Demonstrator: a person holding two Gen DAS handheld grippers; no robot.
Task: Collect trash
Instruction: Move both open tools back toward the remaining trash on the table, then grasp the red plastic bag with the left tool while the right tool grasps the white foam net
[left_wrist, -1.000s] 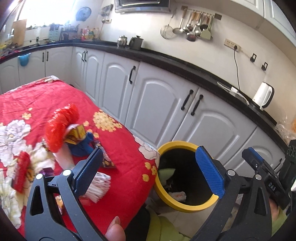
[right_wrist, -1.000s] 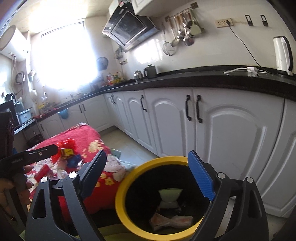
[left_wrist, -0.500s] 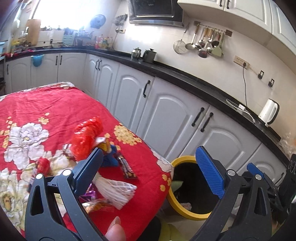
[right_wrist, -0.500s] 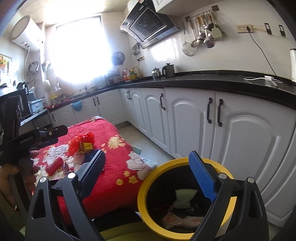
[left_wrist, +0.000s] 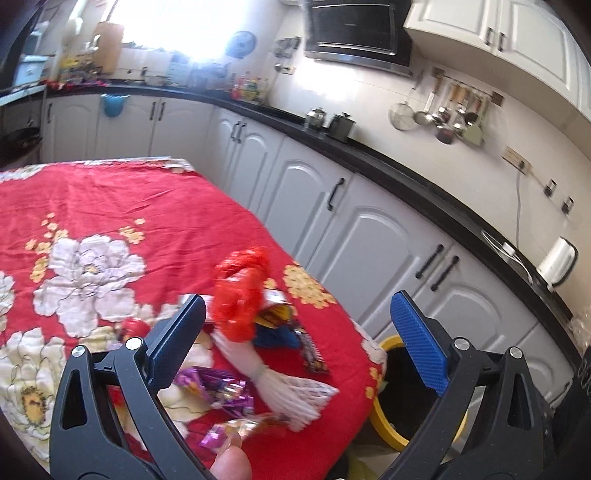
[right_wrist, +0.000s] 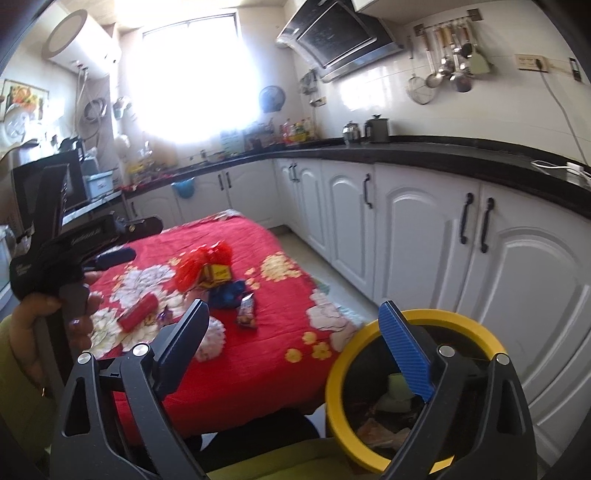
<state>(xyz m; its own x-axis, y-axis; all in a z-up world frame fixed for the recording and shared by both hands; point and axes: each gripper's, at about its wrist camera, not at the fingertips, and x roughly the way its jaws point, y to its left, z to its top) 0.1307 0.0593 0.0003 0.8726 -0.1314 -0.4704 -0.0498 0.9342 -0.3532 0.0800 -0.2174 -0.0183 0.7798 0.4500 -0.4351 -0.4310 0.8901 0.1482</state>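
Both tools hang over the red flowered tablecloth (left_wrist: 110, 199) with nothing in them. The left gripper (left_wrist: 295, 332) has its jaws spread wide and empty above the litter in the lower middle of its view: a red crinkled wrapper (left_wrist: 242, 295), a white foam net sleeve (left_wrist: 280, 384) just below it, a dark snack bar wrapper (left_wrist: 312, 350) to the right, and purple foil wrappers (left_wrist: 218, 391) at the bottom.

The right gripper (right_wrist: 295, 332) is likewise released, its jaws parted and holding nothing. In its view the yellow-rimmed bin (right_wrist: 340, 369) sits at lower right, beside the table's corner, with scraps already lying inside. A red stick-shaped packet (right_wrist: 137, 317) lies on the cloth left of centre. At the left edge of that frame a hand (right_wrist: 44, 328) grips the other tool's handle.

White cabinets (right_wrist: 424, 251) run along the right.
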